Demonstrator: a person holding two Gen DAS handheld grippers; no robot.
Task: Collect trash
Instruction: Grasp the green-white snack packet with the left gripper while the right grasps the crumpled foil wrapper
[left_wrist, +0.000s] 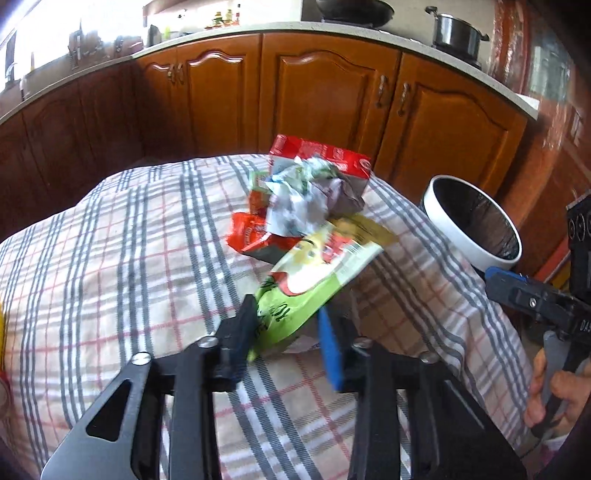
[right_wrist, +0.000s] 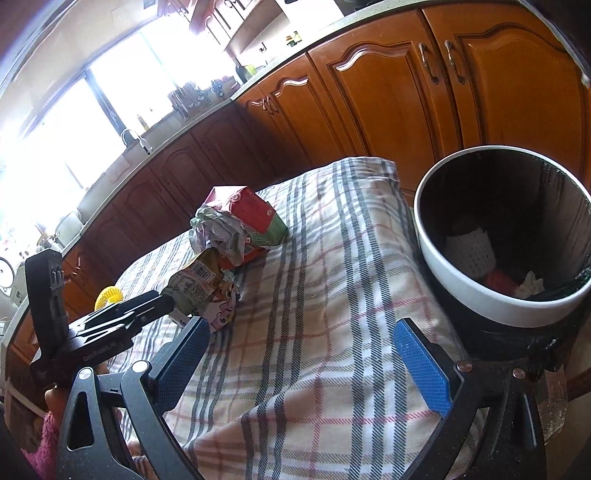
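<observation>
A green snack wrapper was pinched between the fingers of the left gripper and was held lifted off the checked tablecloth, its far end tilted up toward the rest of the rubbish. In the right wrist view the same wrapper was seen gripped at its near end by the left gripper, with its barcode side turned upward. Behind it, a small heap was left on the cloth: a crumpled paper ball, a red carton lying on its side, and a torn red packet just beside the paper. The paper ball was touching both the carton and the packet.

The fingers of the right gripper were spread wide apart, with nothing held between the blue pads; the cloth was seen through the gap. A white-rimmed bin with a dark liner was placed at the table's edge, just beyond the right finger. Some discarded items, among them something white and something red, were visible at its bottom. A yellow object was partly seen at the far left edge of the table, behind the left gripper
</observation>
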